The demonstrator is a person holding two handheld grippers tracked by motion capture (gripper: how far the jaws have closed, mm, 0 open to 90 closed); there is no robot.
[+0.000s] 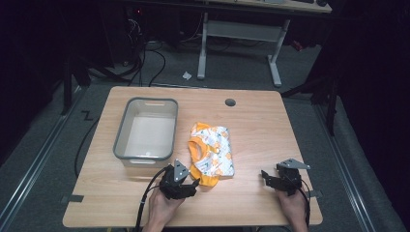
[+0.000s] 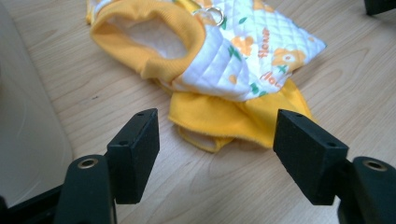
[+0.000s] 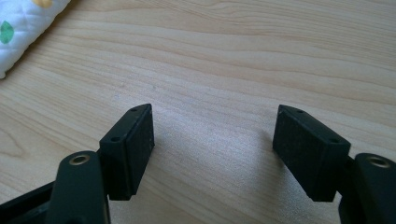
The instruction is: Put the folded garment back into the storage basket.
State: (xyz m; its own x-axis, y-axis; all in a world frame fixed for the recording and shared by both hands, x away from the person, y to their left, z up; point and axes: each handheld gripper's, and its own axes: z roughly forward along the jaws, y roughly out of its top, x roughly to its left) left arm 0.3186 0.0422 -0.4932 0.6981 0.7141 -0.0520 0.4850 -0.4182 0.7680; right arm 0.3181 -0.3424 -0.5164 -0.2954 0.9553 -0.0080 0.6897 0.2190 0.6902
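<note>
Left gripper view: left tool (image 2: 217, 140) gapes, empty, before garment's (image 2: 233, 70) yellow hem.

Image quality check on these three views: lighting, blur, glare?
High view: table evenly lit, room around it near black, picture soft. Left gripper view: garment sharp at mid-range, near jaws of the left gripper slightly soft, pale bin wall blurred at the left edge. Right gripper view: soft shadows under the right gripper, mild sheen on the wood, no harsh glare.
</note>
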